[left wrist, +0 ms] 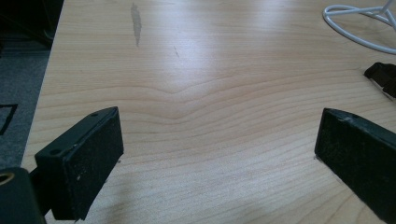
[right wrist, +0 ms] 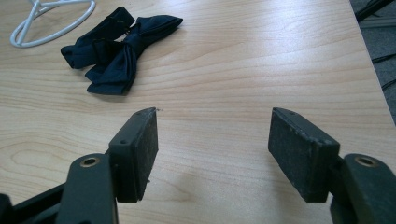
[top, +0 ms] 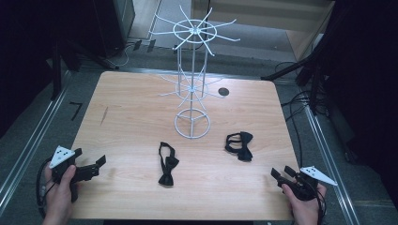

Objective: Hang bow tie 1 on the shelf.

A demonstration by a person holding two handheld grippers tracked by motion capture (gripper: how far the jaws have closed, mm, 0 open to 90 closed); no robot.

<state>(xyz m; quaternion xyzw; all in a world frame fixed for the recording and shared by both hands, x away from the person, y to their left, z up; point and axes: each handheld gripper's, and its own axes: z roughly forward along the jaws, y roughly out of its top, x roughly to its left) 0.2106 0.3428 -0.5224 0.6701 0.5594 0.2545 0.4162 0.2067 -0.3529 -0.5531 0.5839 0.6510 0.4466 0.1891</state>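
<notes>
- Two black bow ties lie on the table (top: 131,117) in front of the white wire rack (top: 192,70), and nothing hangs on the rack's arms.
- The right bow tie (top: 239,145) is up and to the left of the right tongs (top: 283,175), clearly the closer pair, so I'd guess that hand goes first.
- In the right gripper view its long axis runs diagonally, wings toward the tongs, strap bunched toward the rack's base ring.
- The middle bow tie (top: 167,164) lies lengthwise between both hands, well right of the left tongs (top: 97,164).
- Both tongs are spread wide, gripping nothing.
</notes>
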